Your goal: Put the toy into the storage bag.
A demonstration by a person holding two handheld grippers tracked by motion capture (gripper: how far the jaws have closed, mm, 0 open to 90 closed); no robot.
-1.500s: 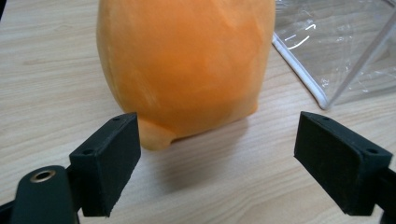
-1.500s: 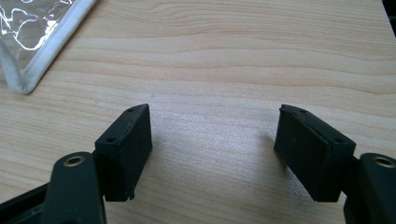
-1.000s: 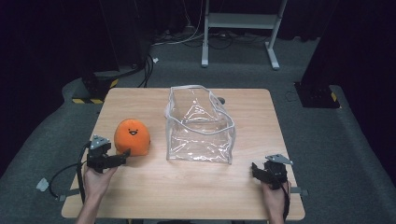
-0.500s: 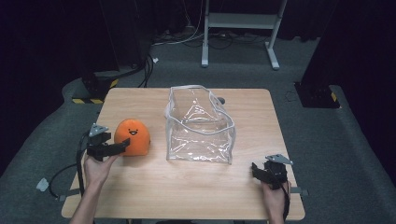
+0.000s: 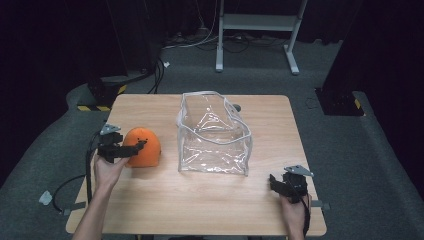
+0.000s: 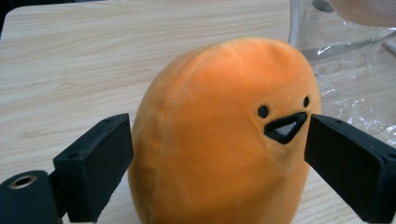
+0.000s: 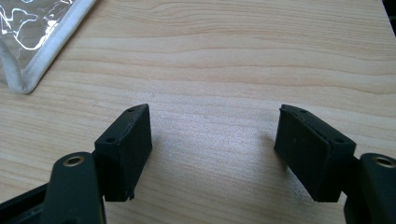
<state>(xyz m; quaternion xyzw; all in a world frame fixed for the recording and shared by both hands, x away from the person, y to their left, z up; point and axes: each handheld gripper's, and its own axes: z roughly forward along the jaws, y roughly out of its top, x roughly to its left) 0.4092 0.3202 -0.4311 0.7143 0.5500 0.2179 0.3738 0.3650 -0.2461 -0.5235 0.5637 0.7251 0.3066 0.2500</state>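
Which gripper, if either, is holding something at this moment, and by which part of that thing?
Neither holds anything. The left gripper has just opened wider, its jaws flanking the orange plush toy without pressing its sides. The right gripper is open over bare table.

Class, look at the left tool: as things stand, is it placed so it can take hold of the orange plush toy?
Probably yes. The left tool stands open with the orange plush toy already between its jaws, one on each flank. Nothing lies between them, and the clear bag stands apart to the side.
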